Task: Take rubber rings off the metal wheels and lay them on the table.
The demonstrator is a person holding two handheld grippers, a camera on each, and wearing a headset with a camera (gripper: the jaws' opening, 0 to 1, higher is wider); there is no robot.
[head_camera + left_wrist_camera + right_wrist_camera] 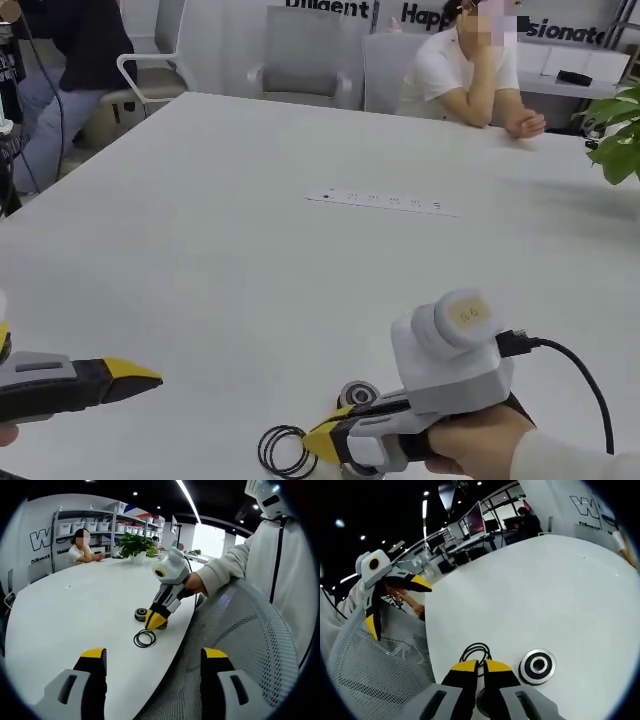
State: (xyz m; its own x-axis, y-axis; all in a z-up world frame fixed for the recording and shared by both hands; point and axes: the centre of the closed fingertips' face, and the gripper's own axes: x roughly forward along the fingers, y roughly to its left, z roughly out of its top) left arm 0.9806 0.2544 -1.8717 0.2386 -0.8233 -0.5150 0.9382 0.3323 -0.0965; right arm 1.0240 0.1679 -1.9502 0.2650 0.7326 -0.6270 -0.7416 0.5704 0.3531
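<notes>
Metal wheels (537, 666): 2, tabletop's (300, 150) near edge
Rubber rings (285, 450): overlapping, count unclear
Left gripper (154, 653): spread wide
Right gripper (478, 664): closed

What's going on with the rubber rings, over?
Left gripper open, empty. Right gripper jaws together, low beside a metal wheel. Black rubber rings flat on the table by its tips. Nothing blocking.

The rubber rings (283, 450) lie on the table (250, 260) just ahead of the right gripper (325, 440). One metal wheel (537, 666) sits just right of it, and another wheel (481, 700) lies beneath it. The left gripper (154, 655) is well apart, at the table edge.
</notes>
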